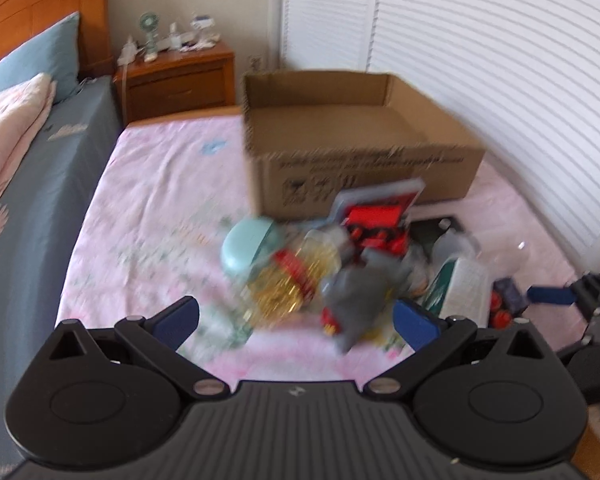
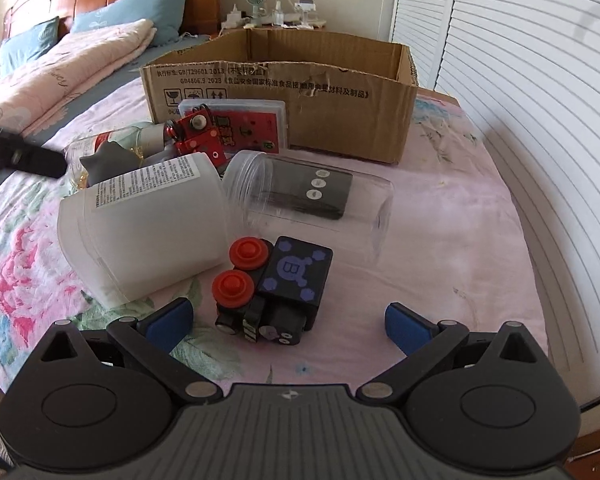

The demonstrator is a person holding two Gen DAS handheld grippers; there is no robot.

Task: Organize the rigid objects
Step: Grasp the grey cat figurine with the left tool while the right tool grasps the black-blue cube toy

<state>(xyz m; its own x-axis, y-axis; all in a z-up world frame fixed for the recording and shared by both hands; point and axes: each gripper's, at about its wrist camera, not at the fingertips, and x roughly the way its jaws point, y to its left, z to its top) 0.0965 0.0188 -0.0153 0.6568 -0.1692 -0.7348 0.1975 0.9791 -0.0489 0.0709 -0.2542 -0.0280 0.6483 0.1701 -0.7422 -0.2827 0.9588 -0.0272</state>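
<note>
A pile of rigid items lies on the pink bedsheet in front of an open cardboard box. Nearest my right gripper sits a black toy with two red knobs and a purple top, just ahead of its open fingers. Behind it lie a white plastic tub and a clear jar on their sides. The left wrist view is blurred: my left gripper hangs open and holds nothing, short of a grey toy, a gold-filled bottle and a teal case.
A black remote shows through the clear jar. A red card box and a red toy lean near the carton. Folded quilt and pillows lie left; louvred doors stand right; a nightstand stands behind.
</note>
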